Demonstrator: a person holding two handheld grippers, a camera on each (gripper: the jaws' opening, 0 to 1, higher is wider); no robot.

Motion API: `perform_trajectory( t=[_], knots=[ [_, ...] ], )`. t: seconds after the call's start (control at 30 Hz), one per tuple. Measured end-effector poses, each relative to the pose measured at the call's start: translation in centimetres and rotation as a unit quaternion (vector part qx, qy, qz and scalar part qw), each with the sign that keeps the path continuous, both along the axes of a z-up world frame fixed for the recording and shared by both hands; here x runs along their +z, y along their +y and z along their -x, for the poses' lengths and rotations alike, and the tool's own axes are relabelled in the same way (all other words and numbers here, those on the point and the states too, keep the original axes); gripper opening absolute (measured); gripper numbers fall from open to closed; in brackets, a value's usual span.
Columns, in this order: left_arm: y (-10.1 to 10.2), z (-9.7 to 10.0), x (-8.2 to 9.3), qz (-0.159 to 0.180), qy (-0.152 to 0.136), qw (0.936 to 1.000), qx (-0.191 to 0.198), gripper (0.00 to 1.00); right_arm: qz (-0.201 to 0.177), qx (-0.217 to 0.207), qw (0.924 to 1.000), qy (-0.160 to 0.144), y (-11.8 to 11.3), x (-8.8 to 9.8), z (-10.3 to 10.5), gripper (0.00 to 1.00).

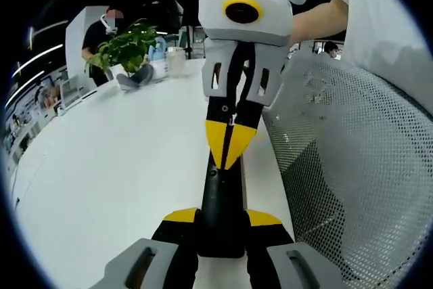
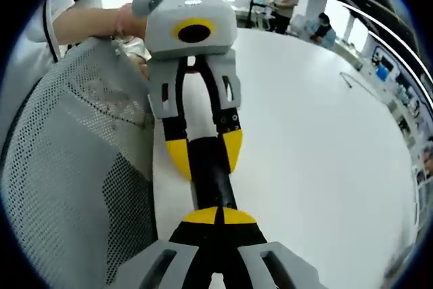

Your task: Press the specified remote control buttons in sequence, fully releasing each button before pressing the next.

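Left fingers: the left gripper (image 1: 223, 225) holds the near end of the black remote control (image 1: 221, 201) between its yellow-tipped fingers (image 1: 181, 216), one on each side of the bar
Right fingers: the right gripper (image 2: 218, 216) has its yellow tips drawn together, meeting over the end of the remote control (image 2: 212, 174); whether they press it I cannot tell
Remote control: a long black bar running straight out between the two pairs of fingers, over the edge of the white bench (image 1: 115, 167)
Opposite gripper: in the left gripper view the right gripper (image 1: 229, 143) comes from ahead, tips nearly touching over the far end of the remote
Beside the fingers: a grey mesh chair back (image 1: 352, 167) along the bench edge
Farther out: a potted plant (image 1: 125, 49) on the far bench, a person standing behind it
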State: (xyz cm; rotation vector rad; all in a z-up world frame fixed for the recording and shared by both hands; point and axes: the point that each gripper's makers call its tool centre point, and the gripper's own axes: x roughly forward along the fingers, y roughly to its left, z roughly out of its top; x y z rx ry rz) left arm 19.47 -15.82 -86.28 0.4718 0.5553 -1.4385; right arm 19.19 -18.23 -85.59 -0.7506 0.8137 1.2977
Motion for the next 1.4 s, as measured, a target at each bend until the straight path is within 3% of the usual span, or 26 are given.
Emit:
perform_trajectory(
  t=[0.53,0.73,0.9,1.07,1.2,1.33,1.4],
  knots=[
    [0.02,-0.08,-0.02,0.0,0.001,1.0,0.0,0.25,0.021,0.018,0.9996,0.006,0.05,-0.14,-0.2,0.0],
    [0.04,-0.05,-0.05,0.0,0.0,1.0,0.001,0.25,0.046,0.035,0.9982,0.016,0.19,-0.22,-0.18,0.0],
    [0.04,-0.04,-0.05,0.0,0.001,1.0,0.001,0.25,0.076,0.079,0.9939,-0.012,0.14,-0.34,-0.05,0.0],
    [0.02,-0.03,-0.06,0.0,0.002,1.0,0.003,0.25,0.083,0.1,0.9907,-0.04,0.08,-0.46,0.05,0.0],
    [0.0,-0.04,-0.03,0.001,0.003,1.0,0.003,0.25,0.06,0.054,0.9965,-0.02,0.13,-0.31,-0.21,0.0],
    [0.0,-0.04,-0.06,0.002,0.002,1.0,0.004,0.25,-0.007,-0.016,0.9997,0.014,-0.03,0.06,-0.27,0.0],
    [0.0,-0.01,-0.03,0.003,0.003,1.0,0.005,0.25,-0.005,-0.026,0.9995,0.016,-0.55,-0.08,-0.47,0.0]
  ],
)
